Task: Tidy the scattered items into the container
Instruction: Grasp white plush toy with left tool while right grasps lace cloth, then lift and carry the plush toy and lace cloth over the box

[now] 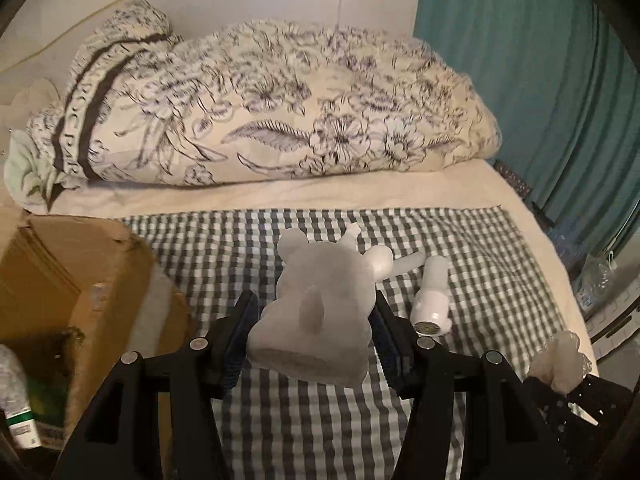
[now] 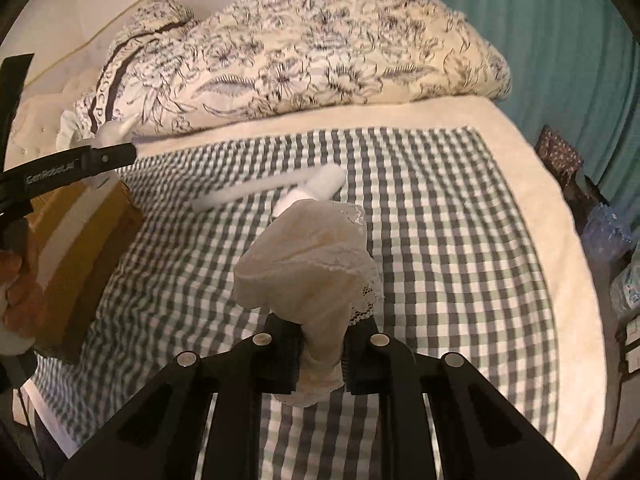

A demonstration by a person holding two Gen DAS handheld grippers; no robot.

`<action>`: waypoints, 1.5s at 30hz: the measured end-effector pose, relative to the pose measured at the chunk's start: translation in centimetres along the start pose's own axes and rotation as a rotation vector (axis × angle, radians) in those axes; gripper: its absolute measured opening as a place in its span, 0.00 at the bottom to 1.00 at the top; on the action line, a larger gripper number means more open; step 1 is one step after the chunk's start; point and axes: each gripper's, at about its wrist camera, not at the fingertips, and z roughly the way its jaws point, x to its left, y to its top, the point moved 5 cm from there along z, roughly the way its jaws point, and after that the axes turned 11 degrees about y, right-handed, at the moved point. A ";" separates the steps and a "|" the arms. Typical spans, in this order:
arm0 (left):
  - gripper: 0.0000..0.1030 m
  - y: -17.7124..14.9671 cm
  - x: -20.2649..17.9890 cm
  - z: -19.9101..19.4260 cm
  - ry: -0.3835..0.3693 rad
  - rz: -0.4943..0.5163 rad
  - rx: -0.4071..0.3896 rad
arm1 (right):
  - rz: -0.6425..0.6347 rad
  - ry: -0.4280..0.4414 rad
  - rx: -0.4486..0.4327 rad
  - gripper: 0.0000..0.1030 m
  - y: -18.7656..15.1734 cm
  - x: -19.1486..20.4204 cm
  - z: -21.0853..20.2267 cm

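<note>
Plush (image 1: 320,304): grey soft toy, held off the checked cloth (image 1: 460,240) between the pads of my left gripper (image 1: 310,344), jaws about half apart and pressed into its sides. Lace cloth (image 2: 312,264): cream bundle, pinched in my right gripper (image 2: 320,356), jaws nearly closed on its lower folds, the rest flopping forward over the bed (image 2: 520,152). Box (image 1: 64,276): brown cardboard, open, at the left edge of the bed, a bottle (image 1: 16,400) already inside. White device (image 1: 430,300) lies on the checked cloth, just right of the plush, not yet picked.

Risks, my judgement:
- Plush is squashy; the grip is on the body only, head hanging forward. A swing towards the box may let it slide out.
- Lace cloth is held by a small pinch. Loose folds could snag on a box flap or drag, and the bundle may pull free.
- Both grippers heading for one box: they could collide at the opening.
- Box sits at the bed edge on soft bedding; a knock could tip it.

Writing: "GenRobot.AI" on the left gripper, read in the right wrist view. Duvet (image 1: 260,100) band shows letters, "…PAR…" legible, rest unclear. Bottle label too blurred.
</note>
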 end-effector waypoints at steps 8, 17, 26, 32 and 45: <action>0.55 0.8 1.4 -6.4 -0.016 -0.018 -0.074 | -0.037 -0.017 -0.091 0.14 1.6 2.3 -5.7; 0.55 0.9 2.9 -14.1 -0.032 -0.038 -0.170 | -0.084 -0.034 -0.200 0.14 2.8 5.5 -12.4; 0.55 -0.2 4.2 -18.5 -0.039 -0.035 -0.213 | -0.121 -0.031 -0.278 0.14 3.5 8.4 -16.7; 0.55 -0.3 5.8 -20.4 -0.026 -0.035 -0.244 | -0.129 0.012 -0.317 0.14 4.1 10.3 -18.4; 0.55 -0.4 10.9 -21.4 0.029 -0.061 -0.256 | -0.167 0.094 -0.341 0.14 5.3 15.4 -17.7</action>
